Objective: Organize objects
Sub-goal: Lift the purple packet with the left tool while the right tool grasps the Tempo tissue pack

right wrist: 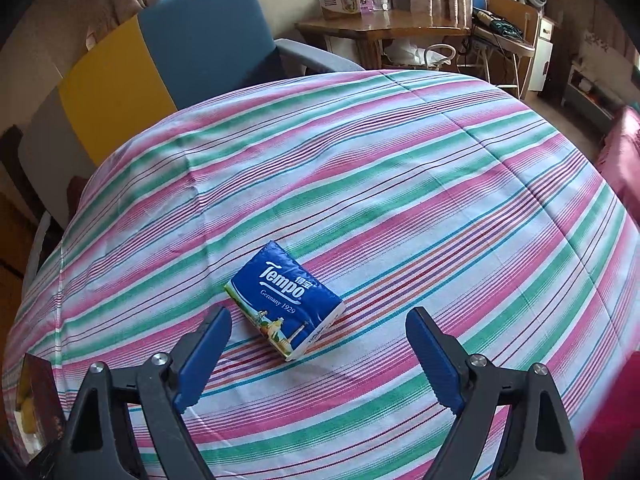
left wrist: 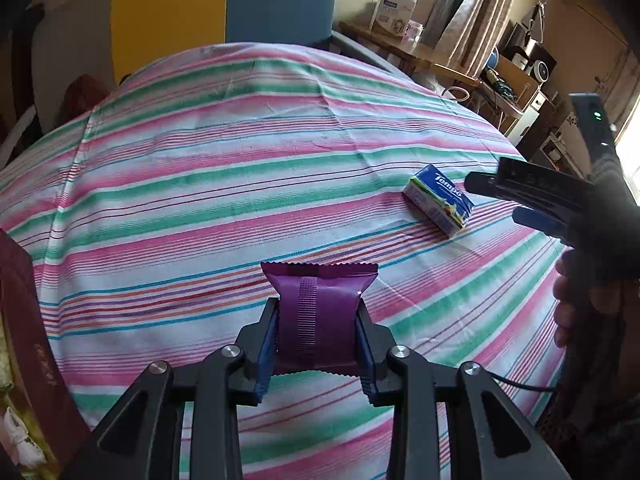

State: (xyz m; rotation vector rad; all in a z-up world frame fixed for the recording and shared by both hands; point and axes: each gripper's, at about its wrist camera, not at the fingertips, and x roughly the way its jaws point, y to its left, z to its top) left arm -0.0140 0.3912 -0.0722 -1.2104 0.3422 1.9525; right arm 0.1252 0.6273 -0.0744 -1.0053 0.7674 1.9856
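My left gripper (left wrist: 318, 312) is shut on a purple snack packet (left wrist: 320, 312), held just above the striped tablecloth (left wrist: 200, 184). A blue Tempo tissue pack (right wrist: 285, 299) lies flat on the cloth. My right gripper (right wrist: 318, 320) is open and empty, its blue pads either side of the pack's near end, slightly above it. In the left wrist view the tissue pack (left wrist: 439, 199) lies to the right and the right gripper (left wrist: 496, 198) hovers beside it.
A dark red box (left wrist: 28, 320) stands at the table's left edge; it also shows in the right wrist view (right wrist: 36, 392). A blue and yellow chair (right wrist: 200, 36) stands behind the table. A wooden desk (right wrist: 380, 30) with boxes is farther back.
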